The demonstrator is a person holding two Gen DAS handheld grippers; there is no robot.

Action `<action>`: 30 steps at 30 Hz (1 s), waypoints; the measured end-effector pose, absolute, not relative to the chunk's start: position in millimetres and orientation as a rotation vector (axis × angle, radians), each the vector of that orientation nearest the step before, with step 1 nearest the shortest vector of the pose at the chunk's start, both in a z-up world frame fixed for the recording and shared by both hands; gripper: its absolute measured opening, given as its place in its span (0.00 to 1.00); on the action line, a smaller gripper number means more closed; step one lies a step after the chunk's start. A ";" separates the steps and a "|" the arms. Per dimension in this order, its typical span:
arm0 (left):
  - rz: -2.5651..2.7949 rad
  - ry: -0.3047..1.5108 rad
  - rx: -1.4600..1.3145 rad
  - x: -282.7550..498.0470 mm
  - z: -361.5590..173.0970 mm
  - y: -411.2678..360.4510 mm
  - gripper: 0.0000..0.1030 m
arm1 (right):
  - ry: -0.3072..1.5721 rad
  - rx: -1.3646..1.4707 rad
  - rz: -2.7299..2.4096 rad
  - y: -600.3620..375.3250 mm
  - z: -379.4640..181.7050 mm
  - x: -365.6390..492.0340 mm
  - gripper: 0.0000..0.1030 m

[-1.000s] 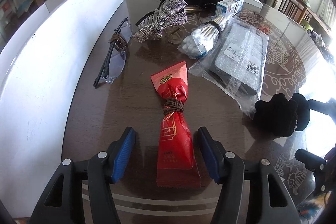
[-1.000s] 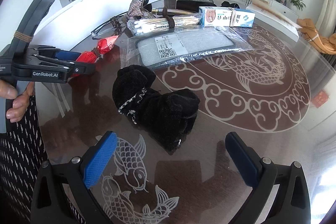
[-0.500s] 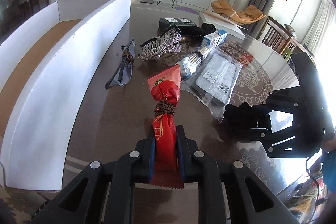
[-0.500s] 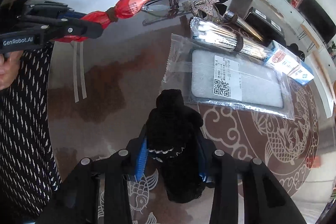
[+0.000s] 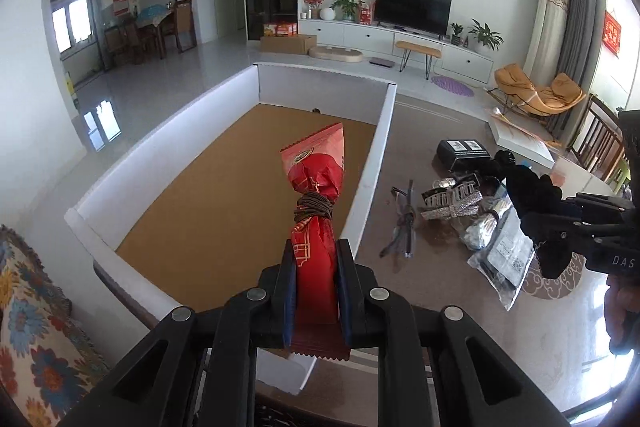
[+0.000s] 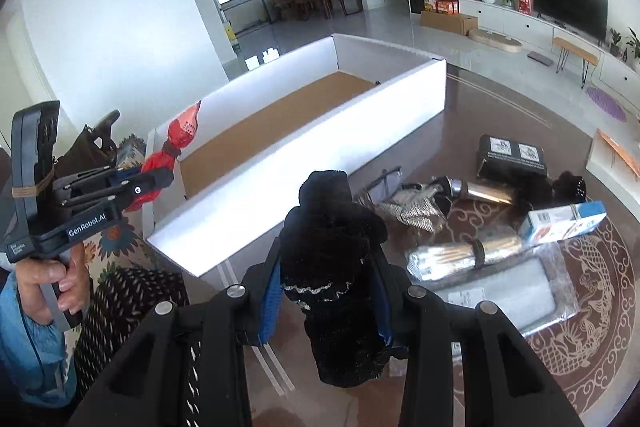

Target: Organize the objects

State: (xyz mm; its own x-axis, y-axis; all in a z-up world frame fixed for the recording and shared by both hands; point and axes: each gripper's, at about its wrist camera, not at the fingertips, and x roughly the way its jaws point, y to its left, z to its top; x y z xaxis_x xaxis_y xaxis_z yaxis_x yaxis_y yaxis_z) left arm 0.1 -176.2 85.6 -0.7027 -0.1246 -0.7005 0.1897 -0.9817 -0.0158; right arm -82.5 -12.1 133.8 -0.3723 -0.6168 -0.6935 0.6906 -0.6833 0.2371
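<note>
Carrying to box: left gripper fingers clamp red packet, frame centre, above cardboard floor. Right gripper fingers clamp black cloth, lower centre. Advice: clear wall, lower, then release.

My left gripper is squeezed tight on the red candy packet, held up over the white box. My right gripper pinches the black fuzzy cloth, up beside that box.
</note>
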 end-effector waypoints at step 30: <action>-2.954 0.151 1.246 -6.7 57.3 -99.5 0.85 | 0.362 1.046 -2.522 49.7 49.4 -54.5 0.88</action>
State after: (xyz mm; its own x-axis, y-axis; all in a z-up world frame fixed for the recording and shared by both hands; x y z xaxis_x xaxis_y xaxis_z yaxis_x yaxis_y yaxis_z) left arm -6.7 -99.5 57.3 -0.6965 0.0993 -0.7106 -0.0264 -0.9933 -0.1129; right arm -54.5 49.7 49.4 -0.6480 -0.2502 -0.7194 0.4425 -0.8924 -0.0882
